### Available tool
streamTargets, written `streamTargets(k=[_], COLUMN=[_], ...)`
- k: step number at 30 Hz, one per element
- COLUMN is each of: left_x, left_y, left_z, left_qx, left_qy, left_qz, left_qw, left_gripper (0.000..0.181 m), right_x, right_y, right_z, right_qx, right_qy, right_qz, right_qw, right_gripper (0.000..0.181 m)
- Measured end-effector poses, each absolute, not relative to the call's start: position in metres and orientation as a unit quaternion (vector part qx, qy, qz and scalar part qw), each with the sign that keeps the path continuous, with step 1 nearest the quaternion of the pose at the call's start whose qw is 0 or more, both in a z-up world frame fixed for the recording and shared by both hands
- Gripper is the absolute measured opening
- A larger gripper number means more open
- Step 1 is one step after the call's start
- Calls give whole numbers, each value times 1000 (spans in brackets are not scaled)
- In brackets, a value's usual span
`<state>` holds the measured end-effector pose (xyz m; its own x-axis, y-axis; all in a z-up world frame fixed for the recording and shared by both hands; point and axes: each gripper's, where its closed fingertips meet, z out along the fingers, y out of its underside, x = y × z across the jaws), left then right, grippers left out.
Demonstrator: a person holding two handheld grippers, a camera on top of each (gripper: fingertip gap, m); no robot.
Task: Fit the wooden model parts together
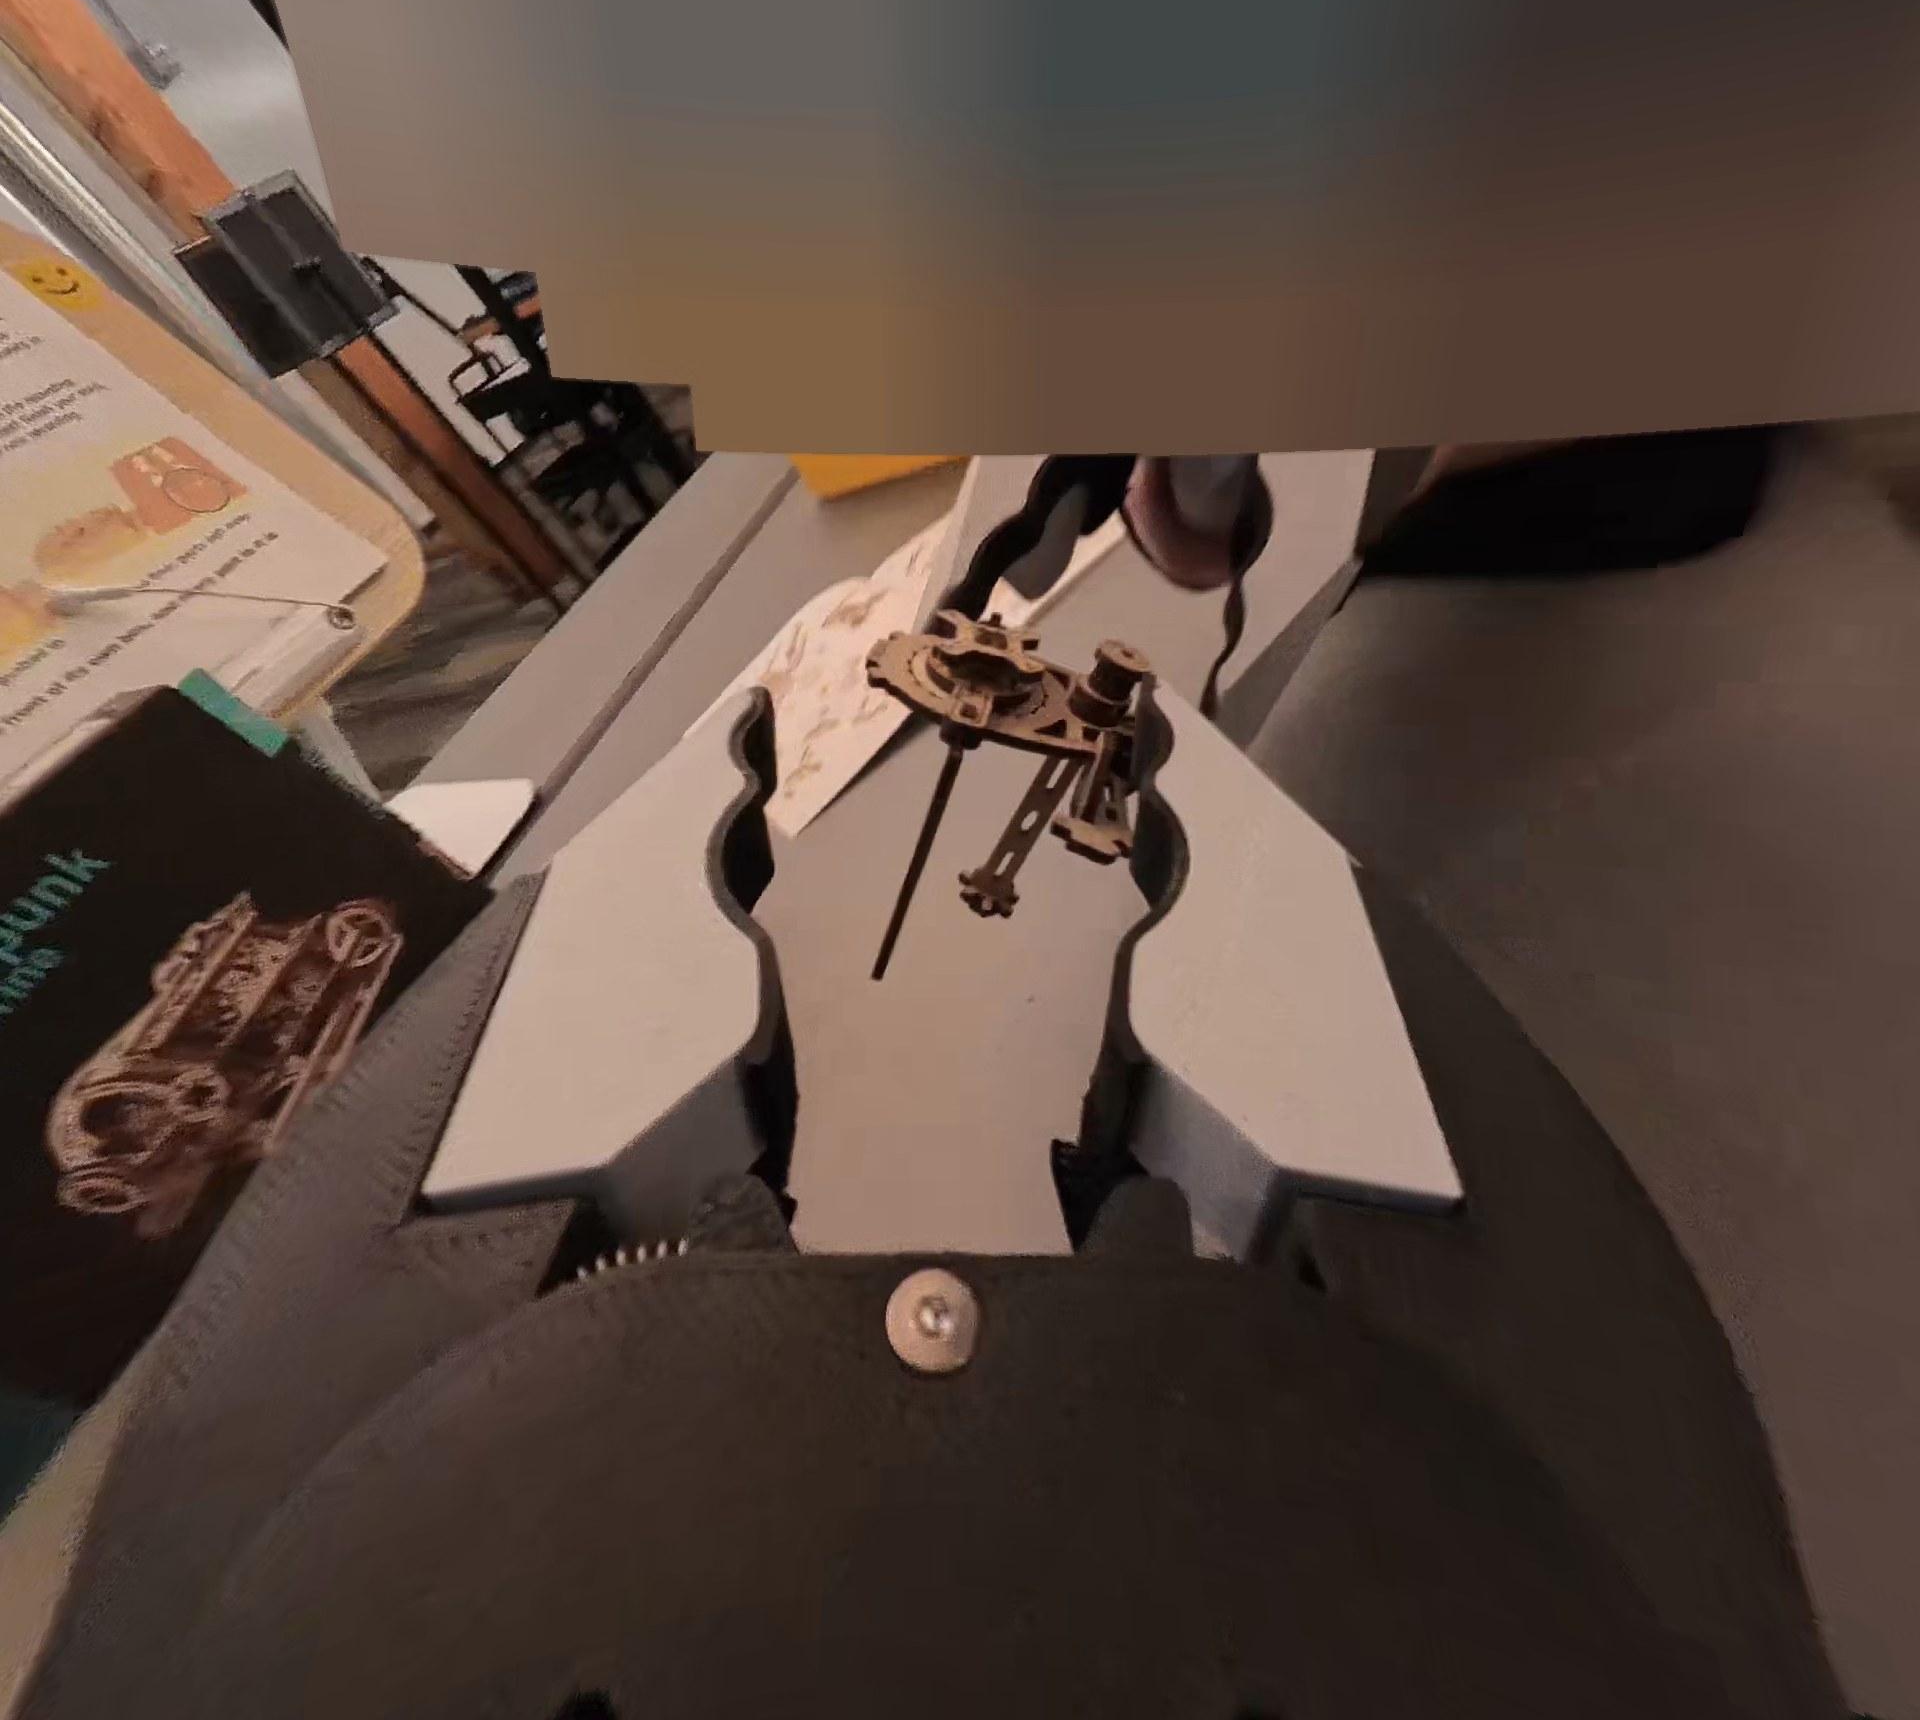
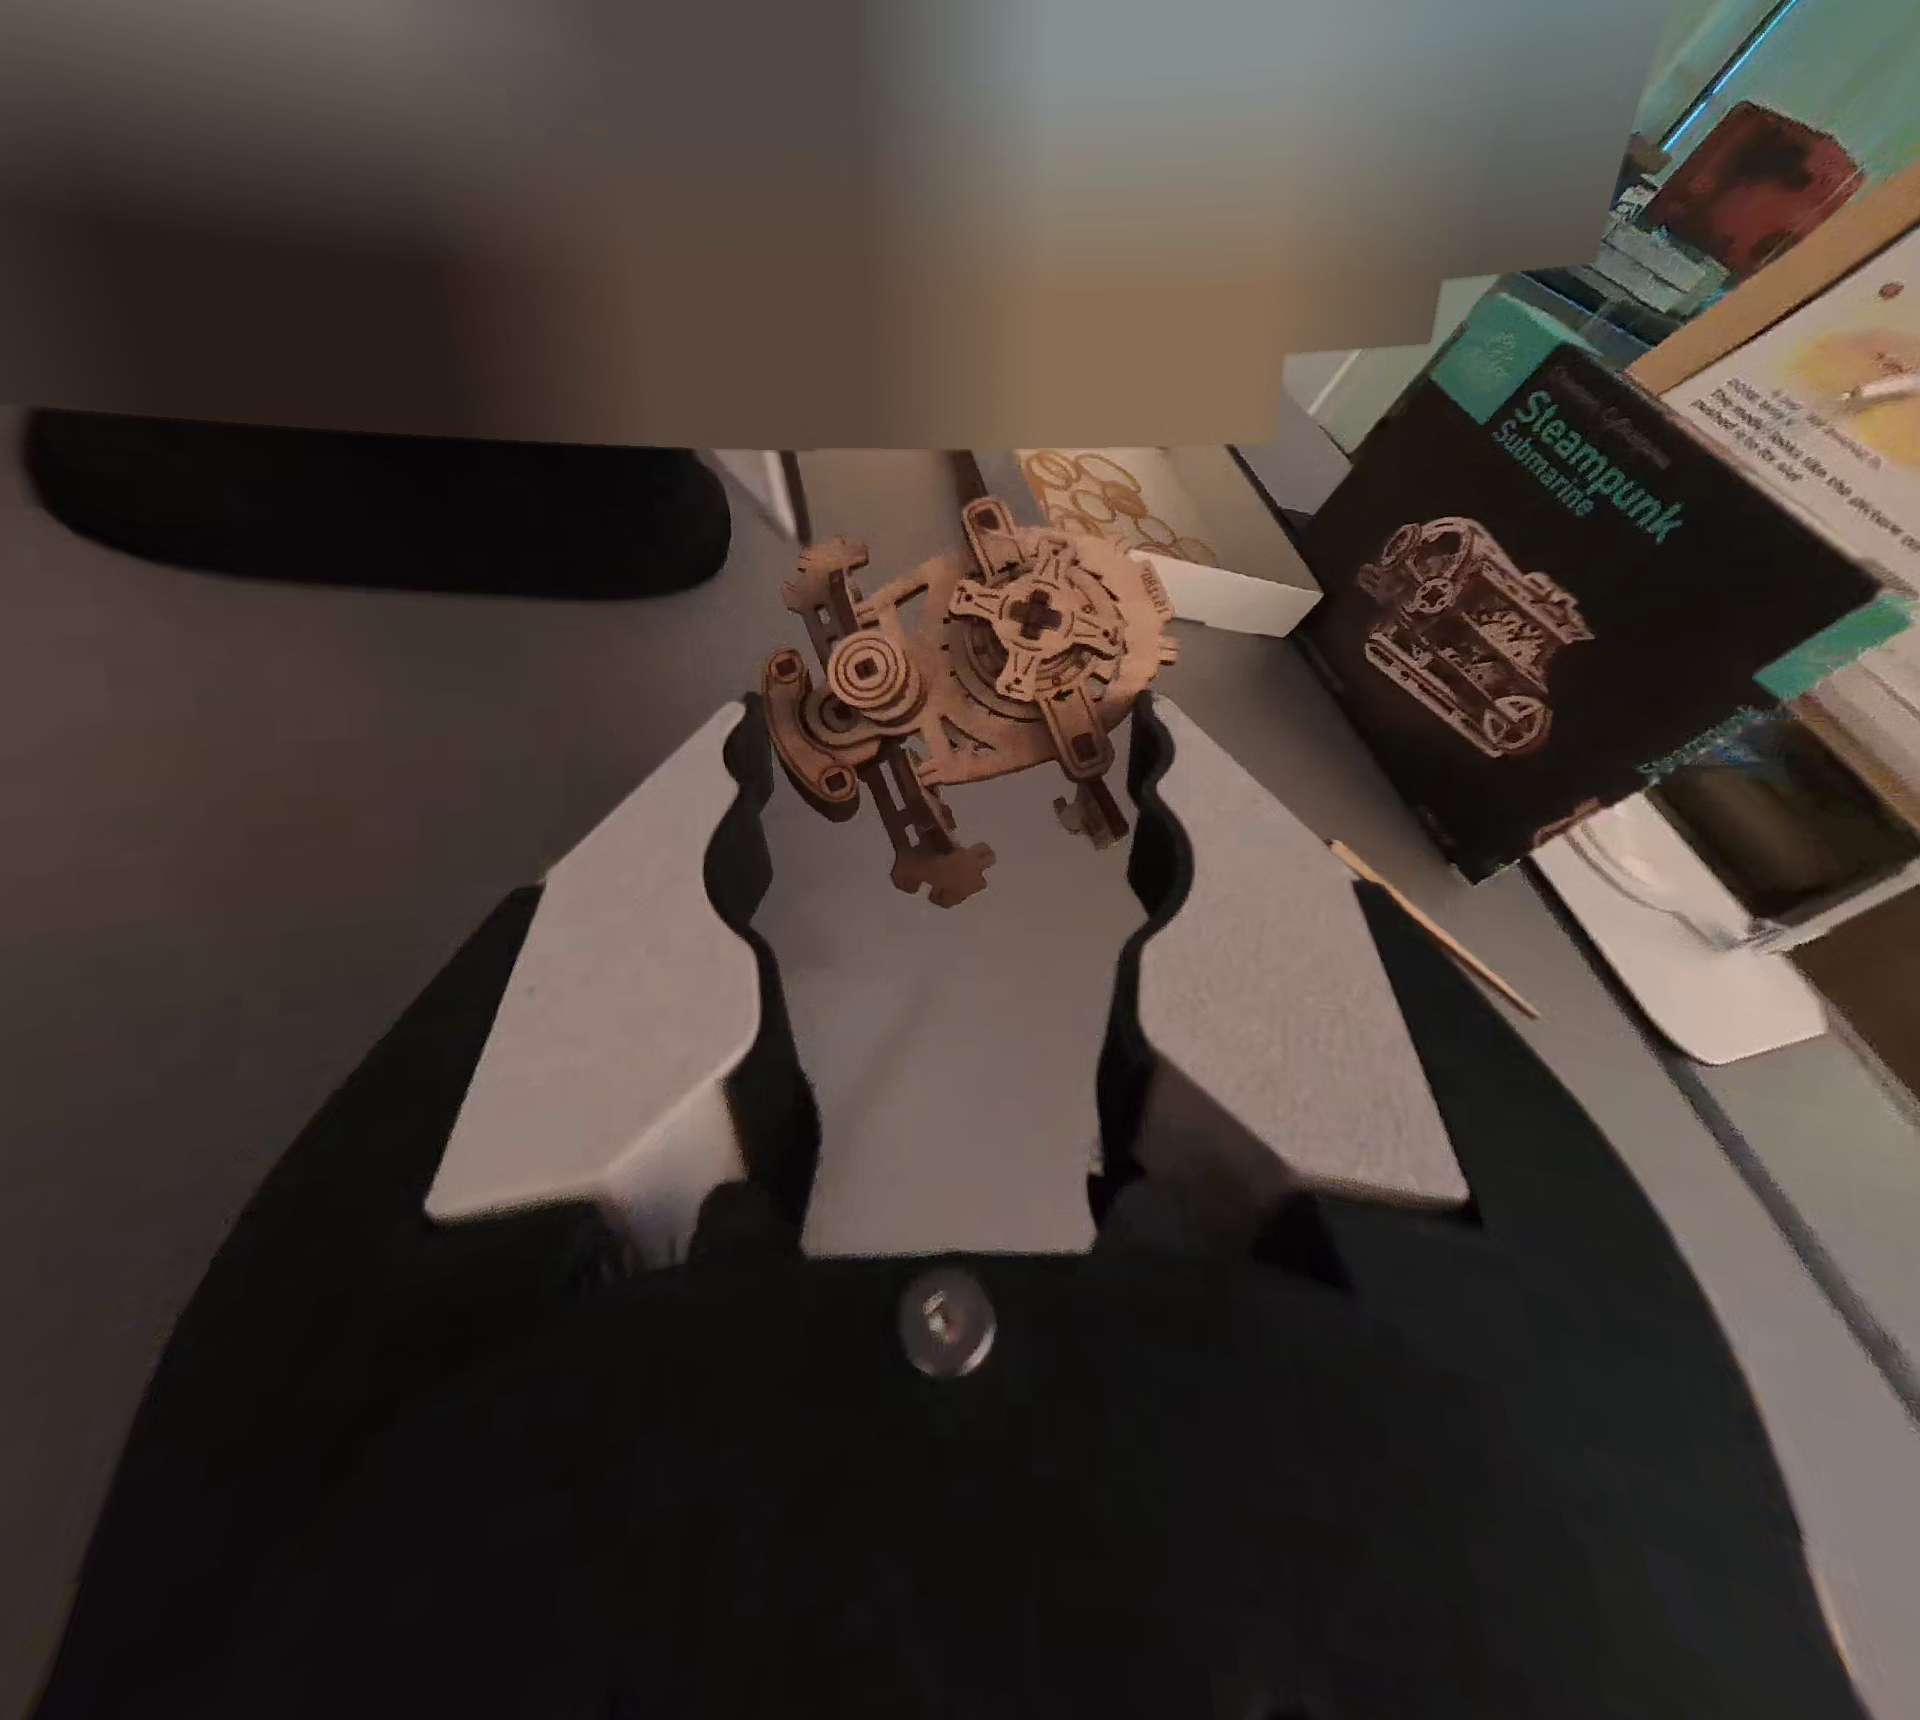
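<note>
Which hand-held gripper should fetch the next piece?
Probably left: the left hand-held gripper is open and unloaded, while the right hand-held gripper seems to grip the brown wooden gear assembly.

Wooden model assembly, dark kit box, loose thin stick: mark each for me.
wooden model assembly (image 2: 1023, 631), right wrist view, cross-shaped hub on the round gear plate.
dark kit box (image 2: 1558, 631), right wrist view, printed front face.
thin stick (image 2: 1439, 932), right wrist view, mid-length, lying on the table.
</note>
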<state>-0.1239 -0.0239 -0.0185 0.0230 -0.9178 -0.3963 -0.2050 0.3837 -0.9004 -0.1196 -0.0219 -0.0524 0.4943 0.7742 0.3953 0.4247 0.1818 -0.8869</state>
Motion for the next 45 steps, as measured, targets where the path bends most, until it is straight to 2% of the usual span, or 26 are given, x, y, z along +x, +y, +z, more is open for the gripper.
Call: streamTargets(k=[4,12,20,25,32,37,40,43,45], left_x=[-118,-118,-119,-119,-120,-119,-118,-118,-119], left_y=[-21,-22,-25,-23,-19,-22,-22,-17,-16], left_z=[-45,-53,-56,-61,-62,-68,-73,-79,-83], left_qx=[-455,-412,-434,-442,-456,-435,-438,-460,-471], left_qy=[660,685,683,684,677,694,699,693,695], left_qz=[-242,-192,-241,-241,-261,-236,-233,-239,-242], left_qw=[547,569,536,527,515,523,516,501,487], left_gripper=[68,46,60,53,54,36,36,55,55], right_x=[-126,-123,-124,-126,-124,-122,-122,-123,-123], right_y=[-23,-18,-20,-22,-20,-18,-18,-20,-20], right_z=[-59,-65,-66,-70,-73,-76,-83,-85,-84], right_qx=[-622,-630,-630,-626,-628,-639,-640,-637,-636], right_qy=[-501,-500,-499,-510,-509,-500,-509,-513,-513], right_qz=[99,76,92,91,100,120,121,132,132], right_qw=[593,589,588,583,580,572,563,560,561], right_gripper=[69,68,68,68,68,68,68,67,67])
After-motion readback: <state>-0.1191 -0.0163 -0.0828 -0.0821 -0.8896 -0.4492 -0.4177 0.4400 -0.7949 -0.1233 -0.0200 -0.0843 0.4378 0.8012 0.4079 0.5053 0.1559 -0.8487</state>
